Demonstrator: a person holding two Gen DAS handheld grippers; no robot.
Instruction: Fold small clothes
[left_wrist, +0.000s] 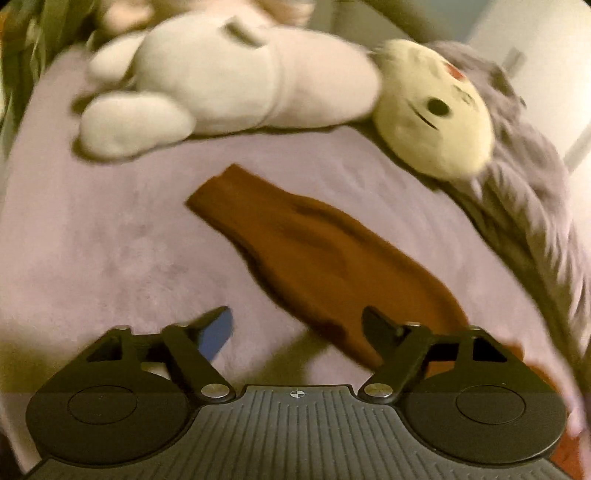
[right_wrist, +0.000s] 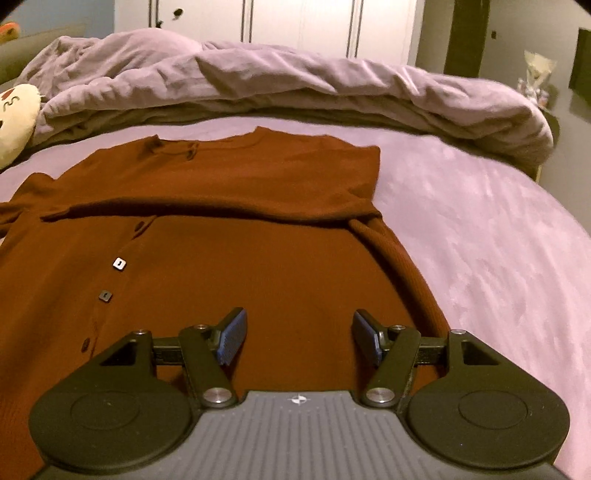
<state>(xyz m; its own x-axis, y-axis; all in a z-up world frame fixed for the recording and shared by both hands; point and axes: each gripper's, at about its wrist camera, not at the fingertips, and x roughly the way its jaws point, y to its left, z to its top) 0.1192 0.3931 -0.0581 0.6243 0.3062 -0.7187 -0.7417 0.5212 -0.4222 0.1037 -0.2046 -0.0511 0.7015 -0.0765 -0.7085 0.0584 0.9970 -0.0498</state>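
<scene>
Left wrist view first, and pretty smeared with motion blur. Far left: green stuff cut off by the frame, couldn't make out what. Next, a white plush toy (left_wrist: 192, 81) flopped on the lilac bed sheet (left_wrist: 92, 240), top edge of it lost out of frame. Middle: one rust-brown sleeve (left_wrist: 306, 254) of the cardigan laid out flat on the sheet, running diagonally toward the lower right and disappearing behind the gripper body. Left gripper (left_wrist: 295, 325) hung over it with jaws well apart, nothing between them; only the left blue pad showed, the right fingertip just a dark shape over the sleeve end. Further right, a cream round plush face (left_wrist: 432, 110), then a shaggy grey blanket (left_wrist: 524, 192) blurring off the edge.

Right wrist view, much sharper. Left edge: same cream plush, mostly cropped. Then the rust-brown cardigan (right_wrist: 229, 236) spread on the sheet, one sleeve already folded across the chest, small square buttons (right_wrist: 119, 263) down the front, left side and hem cut off. Right gripper (right_wrist: 299, 332) above the lower body of it, jaws spread open, pads not touching fabric. Behind, a rumpled lilac duvet (right_wrist: 295, 81); right side just bare sheet. Background cupboards too dim for detail.
</scene>
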